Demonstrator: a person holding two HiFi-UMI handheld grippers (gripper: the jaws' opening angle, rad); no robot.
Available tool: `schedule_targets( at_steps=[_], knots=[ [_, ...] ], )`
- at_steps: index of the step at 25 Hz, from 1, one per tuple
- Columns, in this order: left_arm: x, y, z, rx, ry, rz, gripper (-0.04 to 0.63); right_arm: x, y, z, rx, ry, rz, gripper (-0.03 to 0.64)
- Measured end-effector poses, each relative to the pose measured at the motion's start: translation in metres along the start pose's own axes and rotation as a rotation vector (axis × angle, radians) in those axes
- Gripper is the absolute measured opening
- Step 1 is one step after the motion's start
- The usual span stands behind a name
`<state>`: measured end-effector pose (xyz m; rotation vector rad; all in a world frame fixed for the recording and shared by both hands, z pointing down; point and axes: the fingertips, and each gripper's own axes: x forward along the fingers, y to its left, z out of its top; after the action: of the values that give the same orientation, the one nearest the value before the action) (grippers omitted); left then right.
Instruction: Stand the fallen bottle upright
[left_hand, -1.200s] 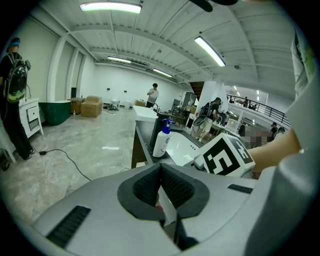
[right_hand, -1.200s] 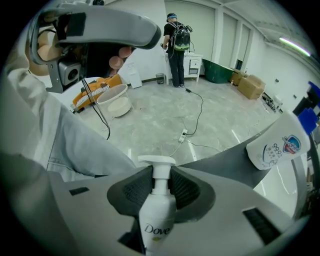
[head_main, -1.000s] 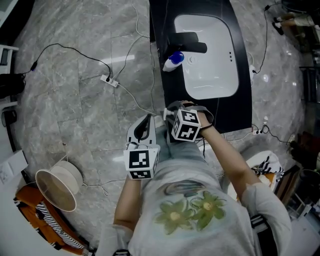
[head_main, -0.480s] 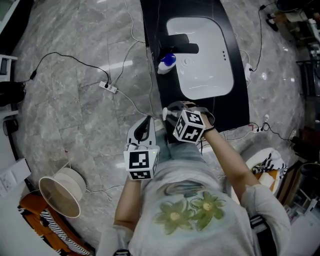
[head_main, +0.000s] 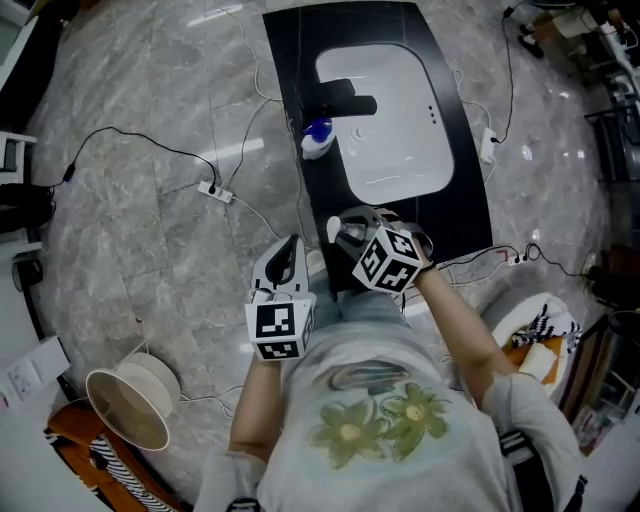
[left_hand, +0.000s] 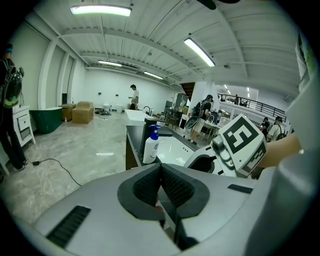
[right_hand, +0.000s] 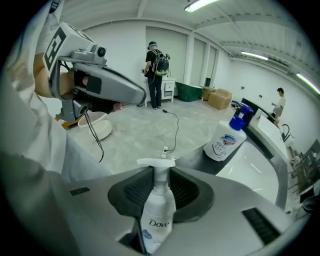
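A white Dove pump bottle (right_hand: 156, 220) sits between the pads of my right gripper (right_hand: 161, 192), which is shut on its upper body and neck, with the pump head pointing away from the camera. In the head view my right gripper (head_main: 350, 235) hovers over the near end of the black counter (head_main: 470, 200). My left gripper (head_main: 285, 262) hangs just left of that counter, off its edge. Its pads meet with nothing between them in the left gripper view (left_hand: 161, 184). A second white bottle with a blue pump (head_main: 317, 138) (right_hand: 226, 140) (left_hand: 151, 145) stands upright beside the basin.
A white basin (head_main: 390, 120) with a black faucet (head_main: 345, 100) is set in the counter. Cables and a power strip (head_main: 215, 188) lie on the marble floor at left. A white round bucket (head_main: 130, 405) stands at lower left. People stand far off in the hall.
My right gripper has risen and rolled with the Dove bottle in it. The left gripper has hardly shifted. The counter has slid left in the head view.
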<state>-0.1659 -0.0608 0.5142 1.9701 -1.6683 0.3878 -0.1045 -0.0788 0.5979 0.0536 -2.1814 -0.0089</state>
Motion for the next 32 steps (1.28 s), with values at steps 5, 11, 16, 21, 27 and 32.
schedule_targets(
  at_steps=[5,11,16,21,27,32],
  knots=[
    [0.001,-0.011,0.007,0.024,-0.006,-0.01,0.015,-0.019,-0.006,-0.003,0.048,-0.054,-0.045,0.118],
    [0.003,-0.021,0.018,0.066,-0.013,-0.008,0.015,-0.042,-0.01,-0.007,0.097,-0.106,-0.08,0.118],
    [0.004,-0.033,0.024,0.094,-0.012,-0.012,0.015,-0.059,-0.015,-0.012,0.144,-0.148,-0.1,0.118],
    [0.005,-0.047,0.026,0.127,0.0,-0.013,0.015,-0.076,-0.018,-0.017,0.189,-0.202,-0.13,0.12],
    [0.005,-0.066,0.03,0.158,0.008,-0.015,0.015,-0.095,-0.021,-0.021,0.236,-0.262,-0.154,0.12],
    [0.006,-0.079,0.027,0.183,0.013,-0.02,0.015,-0.104,-0.02,-0.025,0.25,-0.275,-0.17,0.12]
  ],
)
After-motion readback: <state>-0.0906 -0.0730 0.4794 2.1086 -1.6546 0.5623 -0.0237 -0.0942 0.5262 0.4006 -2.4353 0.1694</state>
